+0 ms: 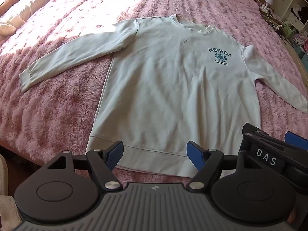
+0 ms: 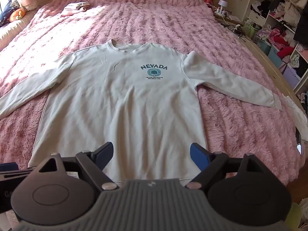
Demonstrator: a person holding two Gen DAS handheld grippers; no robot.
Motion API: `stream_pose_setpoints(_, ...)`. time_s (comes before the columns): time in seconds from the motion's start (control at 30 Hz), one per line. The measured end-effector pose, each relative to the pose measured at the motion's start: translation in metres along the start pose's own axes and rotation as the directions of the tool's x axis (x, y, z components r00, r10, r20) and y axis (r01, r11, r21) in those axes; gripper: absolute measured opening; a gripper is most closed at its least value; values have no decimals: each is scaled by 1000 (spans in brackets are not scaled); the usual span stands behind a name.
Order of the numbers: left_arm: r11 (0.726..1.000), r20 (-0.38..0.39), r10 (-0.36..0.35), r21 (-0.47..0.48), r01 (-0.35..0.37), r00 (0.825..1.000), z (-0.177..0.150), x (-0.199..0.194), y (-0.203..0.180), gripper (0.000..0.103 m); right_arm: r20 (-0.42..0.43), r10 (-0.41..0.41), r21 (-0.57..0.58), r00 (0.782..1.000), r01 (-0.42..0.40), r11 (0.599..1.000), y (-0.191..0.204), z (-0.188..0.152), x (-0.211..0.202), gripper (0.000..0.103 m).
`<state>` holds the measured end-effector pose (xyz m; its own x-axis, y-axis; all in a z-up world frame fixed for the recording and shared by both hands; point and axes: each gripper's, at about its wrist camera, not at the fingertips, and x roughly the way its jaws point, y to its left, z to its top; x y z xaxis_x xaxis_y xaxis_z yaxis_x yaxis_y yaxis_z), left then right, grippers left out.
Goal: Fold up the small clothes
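The pink fleece blanket [image 2: 240,119] lies bare on both sides of the white sweatshirt [image 2: 123,104], so a gripper could pass along either flank, though the spread sleeves cross that room on each side and the right one reaches the bed's edge. Beyond the collar the bed is open up to a small folded pink cloth [image 2: 75,7] near the headboard. Both grippers, the left gripper [image 1: 155,155] and right gripper [image 2: 151,155], hang close side by side over the hem, jaws wide apart with nothing between them.
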<state>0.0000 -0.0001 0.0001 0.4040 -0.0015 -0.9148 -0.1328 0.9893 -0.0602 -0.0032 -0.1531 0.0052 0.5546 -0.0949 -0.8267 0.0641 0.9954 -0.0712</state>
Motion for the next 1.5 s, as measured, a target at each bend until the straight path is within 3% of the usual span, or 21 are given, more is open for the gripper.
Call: stream_pose_setpoints(1.5,1000,23,-1,13,0,1000,1,-5,-1,87,9,-4,3,1000,4,1000,0,5,-4,83)
